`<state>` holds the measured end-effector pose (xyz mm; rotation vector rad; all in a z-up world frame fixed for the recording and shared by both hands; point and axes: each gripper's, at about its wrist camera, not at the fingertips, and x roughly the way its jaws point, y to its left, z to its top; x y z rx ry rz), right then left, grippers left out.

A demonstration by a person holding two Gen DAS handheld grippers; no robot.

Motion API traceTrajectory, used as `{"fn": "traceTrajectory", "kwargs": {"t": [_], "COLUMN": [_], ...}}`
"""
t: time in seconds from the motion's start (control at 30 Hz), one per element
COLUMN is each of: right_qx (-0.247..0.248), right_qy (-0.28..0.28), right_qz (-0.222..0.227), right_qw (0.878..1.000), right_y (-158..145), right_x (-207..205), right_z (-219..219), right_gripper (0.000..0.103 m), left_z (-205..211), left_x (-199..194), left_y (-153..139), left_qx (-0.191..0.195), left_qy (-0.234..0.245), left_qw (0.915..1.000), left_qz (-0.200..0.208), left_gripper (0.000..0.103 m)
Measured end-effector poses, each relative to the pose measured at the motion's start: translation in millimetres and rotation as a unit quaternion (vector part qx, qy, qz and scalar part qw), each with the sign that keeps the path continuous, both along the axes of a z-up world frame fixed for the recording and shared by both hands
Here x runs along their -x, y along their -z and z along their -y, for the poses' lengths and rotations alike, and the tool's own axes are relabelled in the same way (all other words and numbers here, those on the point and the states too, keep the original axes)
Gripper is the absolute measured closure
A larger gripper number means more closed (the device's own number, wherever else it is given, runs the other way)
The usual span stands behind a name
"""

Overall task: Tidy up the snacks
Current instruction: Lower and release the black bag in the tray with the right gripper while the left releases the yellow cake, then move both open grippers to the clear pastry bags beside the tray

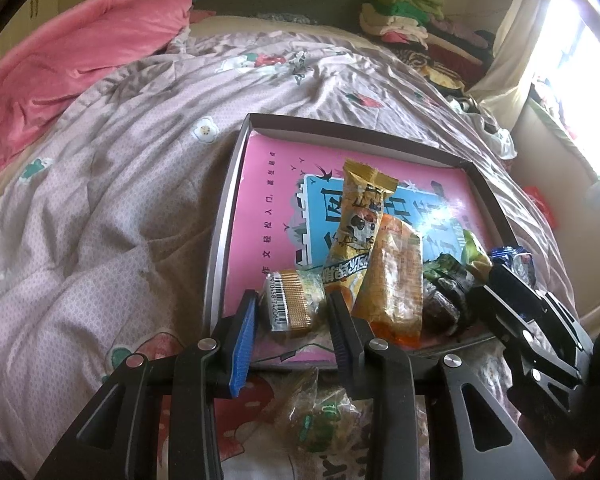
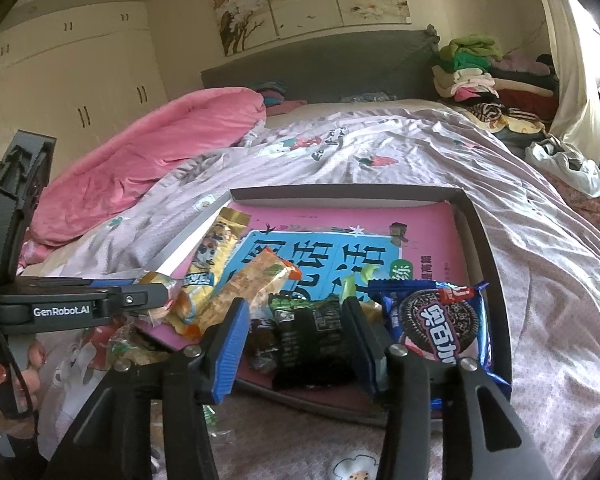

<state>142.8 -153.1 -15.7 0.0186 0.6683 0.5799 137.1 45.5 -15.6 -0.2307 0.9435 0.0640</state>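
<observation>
**Snacks lined up along the near edge of the tray; one pack on the bed outside it**

A shallow box tray (image 1: 236, 184) lies on the bed (image 1: 100, 208), its floor covered by a pink printed sheet. Five packs sit in a row along its near edge: a small pack with a barcode (image 1: 292, 300), a tall yellow pack (image 1: 356, 224), an orange pack (image 1: 396, 280), a dark green pack (image 2: 316, 340) and a blue biscuit pack (image 2: 440, 320).

The left tongs (image 1: 294, 324) stand partly open astride the barcode pack. The pack lies between the pads; whether they press on it cannot be told. The right tongs (image 2: 300, 344) stand partly open around the dark green pack, with a visible gap on the left side, so it appears released, not gripped.

One clear-wrapped pack (image 1: 320, 412) lies on the bed just outside the tray's near rim, beneath the left tongs. In the inspector's judgement it is the outstanding item.

Recommended handling: withdraw each pair of tongs straight back so the row is not dragged askew. Take the loose pack by its body, not its crinkled seam. Lift it clear of the rim before setting it down. Place it in the free space farther in, not on the crowded row.
</observation>
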Motion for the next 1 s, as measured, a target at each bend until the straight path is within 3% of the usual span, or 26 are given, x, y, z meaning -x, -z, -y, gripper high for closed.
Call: {"fn": "traceTrajectory", "kwargs": {"t": [0.37,1.0], "right_qx": [-0.006,-0.015], "right_qy": [-0.017,-0.03], "right_qz": [0.01,0.014], "right_qw": [1.0,0.999], "right_y": [-9,-16], "right_x": [13,27], "right_z": [0,3], "right_gripper": [0.049,0.039], "left_z": [-1,2], "left_x": [8,21], "left_y": [-9,-29], "left_qx": [0.015,0.016], "left_qy": [0.006,0.02], "left_qw": [0.9998,0.999], "left_qz": [0.012,0.037], "left_gripper": [0.063,0.04]}}
